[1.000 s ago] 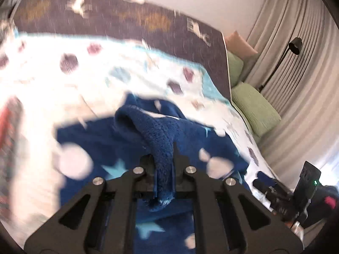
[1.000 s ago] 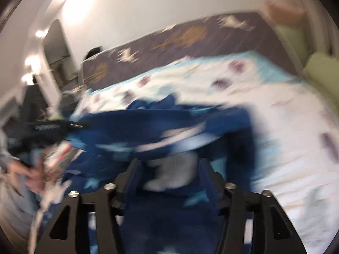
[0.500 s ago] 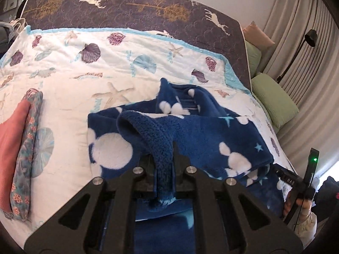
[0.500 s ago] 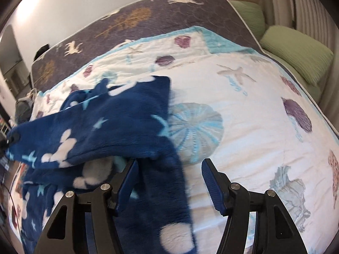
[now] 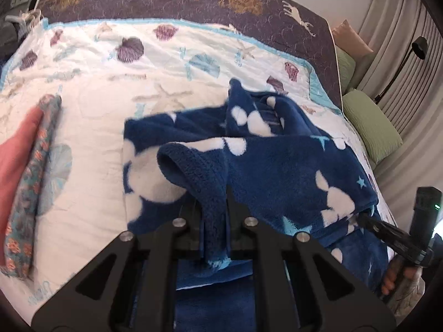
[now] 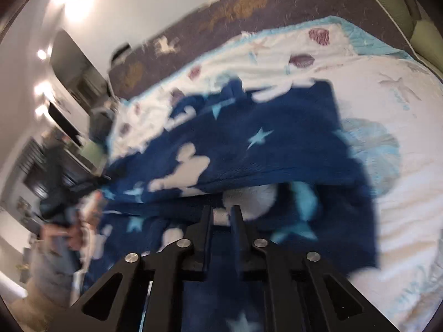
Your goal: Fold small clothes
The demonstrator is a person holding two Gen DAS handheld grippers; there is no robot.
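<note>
Left wrist view: a hem of the blue fleece (image 5: 277, 166) is pinched by the left gripper (image 5: 214, 229), the garment lying half doubled on the quilt (image 5: 91, 127) beside folded clothes (image 5: 30, 171).

Right wrist view — blurred: the right gripper (image 6: 221, 218) is seen nearly closed at the fleece's near edge; whether cloth is caught cannot be told. Both corners are best carried level, so edges meet.

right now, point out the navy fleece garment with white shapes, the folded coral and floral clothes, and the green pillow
navy fleece garment (image 5: 277, 166), left wrist view, upper layer
folded coral and floral clothes (image 5: 30, 174), left wrist view, floral edge
green pillow (image 5: 371, 124), left wrist view, top face
</note>
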